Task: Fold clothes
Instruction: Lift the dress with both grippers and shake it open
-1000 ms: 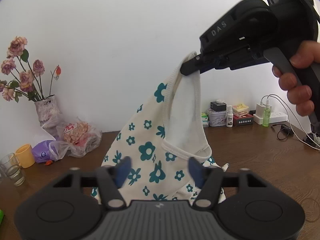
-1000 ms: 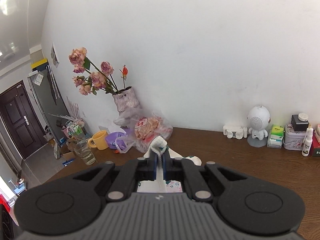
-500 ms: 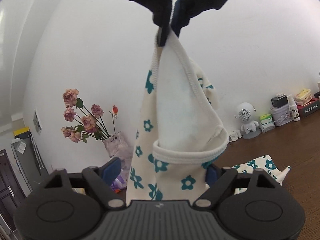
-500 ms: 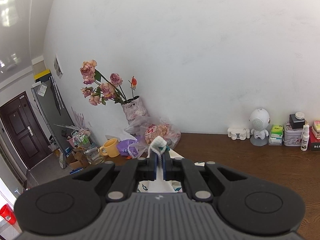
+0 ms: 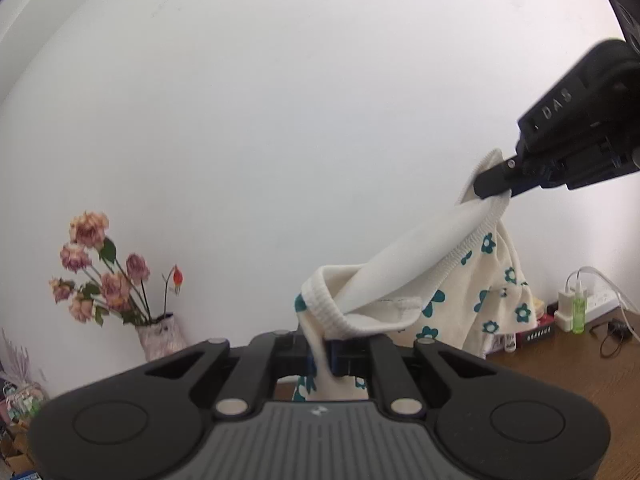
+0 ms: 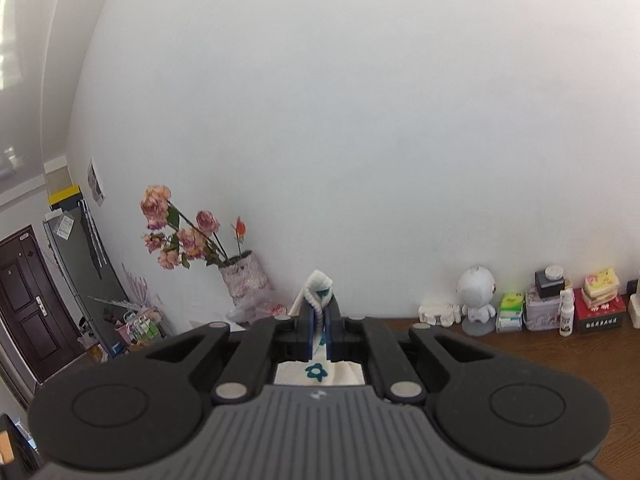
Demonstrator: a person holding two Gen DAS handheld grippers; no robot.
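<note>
A cream garment (image 5: pixel 404 264) with teal flowers and ribbed white trim hangs in the air above the brown table (image 5: pixel 580 364). My left gripper (image 5: pixel 320 354) is shut on a ribbed edge of it, low in the left wrist view. The right gripper (image 5: pixel 492 186) comes in from the upper right, shut on another ribbed edge, and the cloth stretches between the two. In the right wrist view the same gripper (image 6: pixel 319 312) pinches the trim, with flowered cloth (image 6: pixel 318 372) showing below its fingers. The garment's lower part is hidden behind the gripper bodies.
A vase of dried roses (image 6: pixel 242 280) stands at the wall on the left. A white robot figure (image 6: pixel 478 304), tins, boxes and a small spray bottle (image 6: pixel 566 314) line the wall on the right. A power strip with cables (image 5: pixel 592 300) sits further right. A dark door (image 6: pixel 24 300) is far left.
My left gripper, open under the hanging garment before, has shut on its ribbed edge. The right gripper has swung to the upper right, and the cloth now spans both grippers.
</note>
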